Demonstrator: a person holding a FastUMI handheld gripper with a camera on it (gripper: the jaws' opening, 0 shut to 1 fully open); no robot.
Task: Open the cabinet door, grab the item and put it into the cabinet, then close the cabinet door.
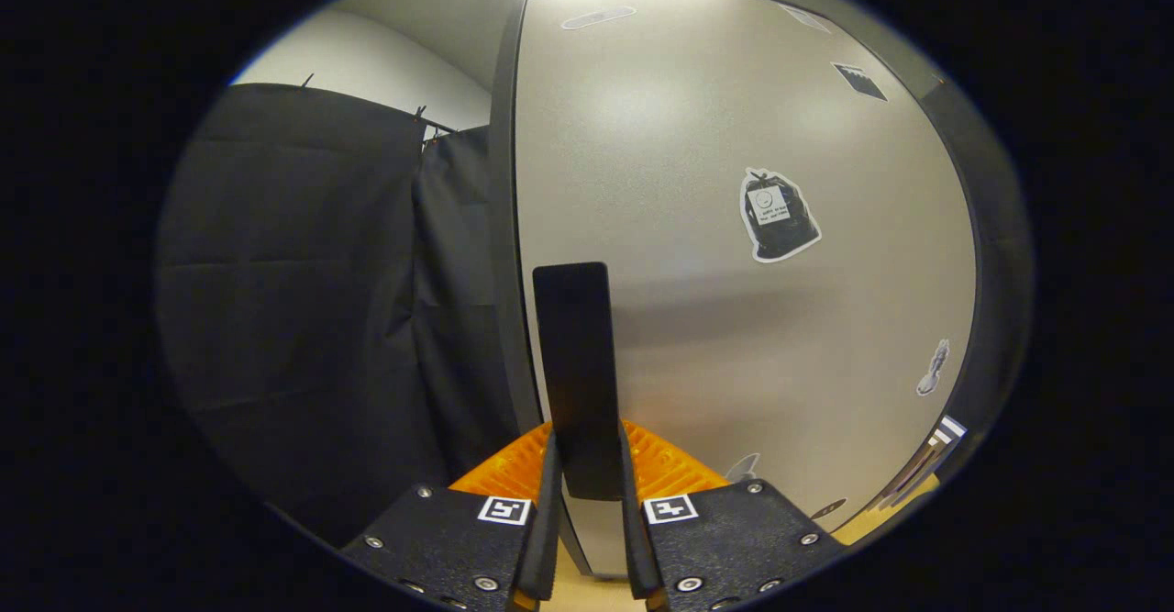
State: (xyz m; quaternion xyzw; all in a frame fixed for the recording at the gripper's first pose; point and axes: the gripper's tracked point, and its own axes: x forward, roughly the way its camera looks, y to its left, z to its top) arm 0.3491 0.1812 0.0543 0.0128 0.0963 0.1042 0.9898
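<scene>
the gripper (587,465) is clamped on the black upright handle (576,364) of the cabinet door (734,135), with one finger pressed to each side of the handle's lower end. the pale door rises just beyond the fingers, carrying a trash-bag sticker (778,216) to the right of the handle, and black cloth (303,300) hangs to its left.
</scene>
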